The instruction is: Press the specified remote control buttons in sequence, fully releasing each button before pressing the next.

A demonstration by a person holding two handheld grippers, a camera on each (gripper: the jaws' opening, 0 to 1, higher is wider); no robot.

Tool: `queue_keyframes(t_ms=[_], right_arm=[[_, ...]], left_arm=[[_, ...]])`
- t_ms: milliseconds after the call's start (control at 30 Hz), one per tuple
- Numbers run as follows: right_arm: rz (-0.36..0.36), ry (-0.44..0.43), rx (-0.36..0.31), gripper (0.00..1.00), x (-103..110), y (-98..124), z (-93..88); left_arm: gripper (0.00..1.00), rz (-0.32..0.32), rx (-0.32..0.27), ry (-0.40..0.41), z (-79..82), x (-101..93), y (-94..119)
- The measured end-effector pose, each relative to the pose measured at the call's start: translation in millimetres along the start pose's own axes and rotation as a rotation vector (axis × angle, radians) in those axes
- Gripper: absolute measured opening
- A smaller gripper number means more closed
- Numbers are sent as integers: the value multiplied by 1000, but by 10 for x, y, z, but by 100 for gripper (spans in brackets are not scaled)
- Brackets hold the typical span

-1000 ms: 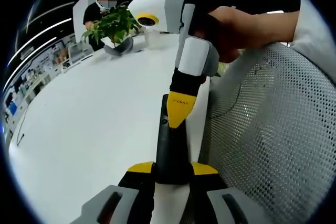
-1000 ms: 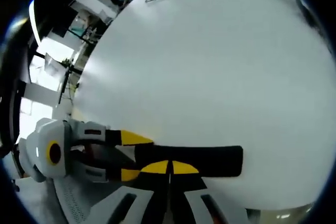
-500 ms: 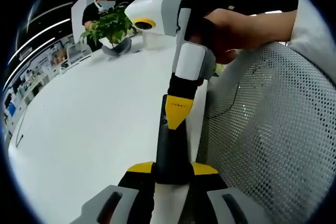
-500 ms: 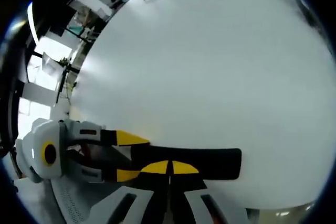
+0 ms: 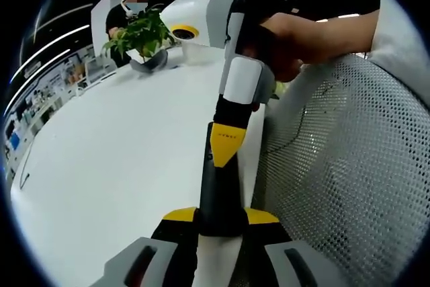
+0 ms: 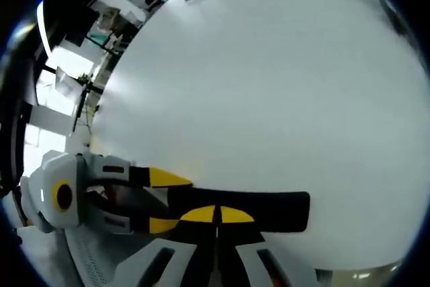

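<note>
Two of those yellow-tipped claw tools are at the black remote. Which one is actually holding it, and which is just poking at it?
The left gripper holds the remote: its jaws clamp the near end. The right gripper, in the person's hand, comes from above with its jaws shut, its tip on the remote's face.

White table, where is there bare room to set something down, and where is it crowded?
The white table is bare across its broad middle, from the black remote control out to the green potted plant at the far side. It is crowded at the near edge, where the left gripper, right gripper and grey mesh chair back meet.
</note>
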State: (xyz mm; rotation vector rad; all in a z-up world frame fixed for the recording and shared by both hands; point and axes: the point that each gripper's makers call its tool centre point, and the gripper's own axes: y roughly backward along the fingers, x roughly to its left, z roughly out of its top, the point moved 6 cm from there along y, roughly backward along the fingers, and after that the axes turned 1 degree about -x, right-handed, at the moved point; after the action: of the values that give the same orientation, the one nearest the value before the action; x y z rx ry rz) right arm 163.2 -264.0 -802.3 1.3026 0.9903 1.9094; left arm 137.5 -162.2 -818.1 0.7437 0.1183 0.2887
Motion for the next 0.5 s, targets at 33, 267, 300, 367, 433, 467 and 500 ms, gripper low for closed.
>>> queue_keyframes(t_ms=[33, 267, 300, 367, 433, 467, 500], right_arm=[[0, 4, -1, 0, 1, -1, 0], [17, -33, 7, 0, -20, 6, 5], [19, -39, 7, 0, -19, 8, 3], [18, -41, 10, 0, -13, 10, 3], [17, -32, 10, 0, -3, 14, 7], [24, -30, 0, 0, 5, 15, 15], [44, -35, -7, 0, 23, 18, 21]], left_arm=[[24, -1, 0, 1, -1, 1, 0], [24, 4, 3, 7, 2, -3, -1], [24, 4, 3, 7, 2, -3, -1], [24, 4, 1, 7, -1, -3, -2], [24, 6, 1, 8, -1, -3, -3], [24, 6, 1, 8, -1, -3, -3], [24, 7, 1, 9, 0, -3, -3]])
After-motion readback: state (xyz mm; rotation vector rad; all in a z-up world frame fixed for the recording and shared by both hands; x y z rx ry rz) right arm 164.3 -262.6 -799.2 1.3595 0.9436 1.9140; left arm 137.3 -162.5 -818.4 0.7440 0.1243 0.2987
